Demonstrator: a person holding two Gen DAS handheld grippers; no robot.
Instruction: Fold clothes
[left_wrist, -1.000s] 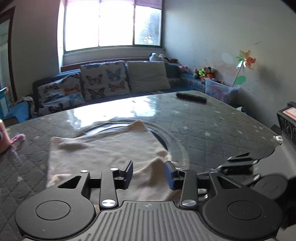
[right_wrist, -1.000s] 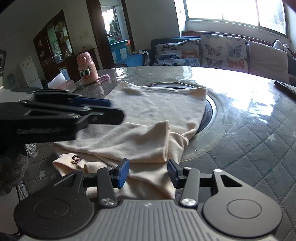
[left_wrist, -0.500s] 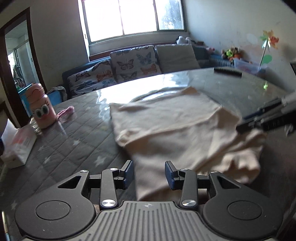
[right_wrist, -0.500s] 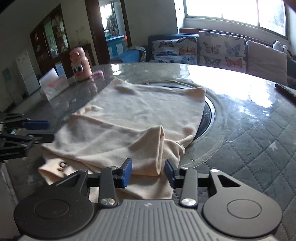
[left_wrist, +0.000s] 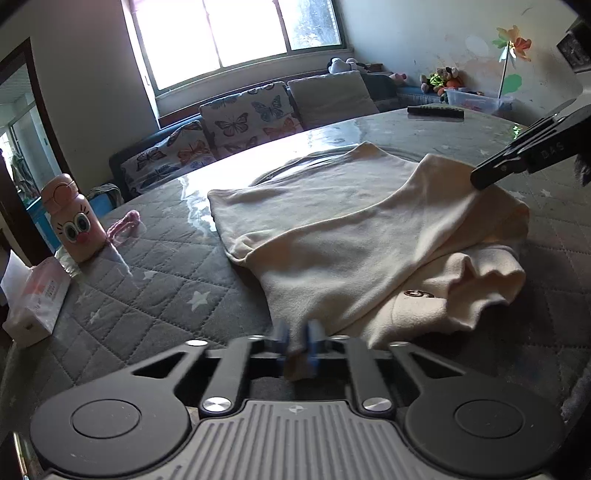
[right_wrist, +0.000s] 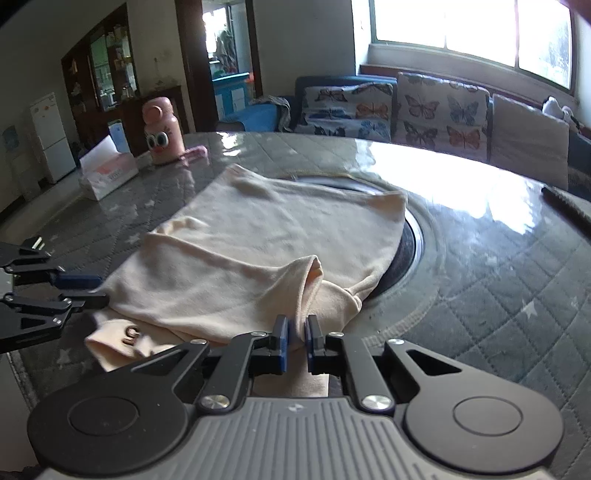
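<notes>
Your cream knit garment lies half-folded mid-table. A moment ago spread, both sets of fingers now pinch its near hem: left gripper at 6 o'clock, right gripper likewise. You're set to lift and fold.

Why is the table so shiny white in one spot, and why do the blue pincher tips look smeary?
Left wrist view: window light glares off the glossy grey quilted table; the left gripper fingertips are blurred. Right wrist view: the same glare at; the right gripper looks sharp on the cream garment.
</notes>
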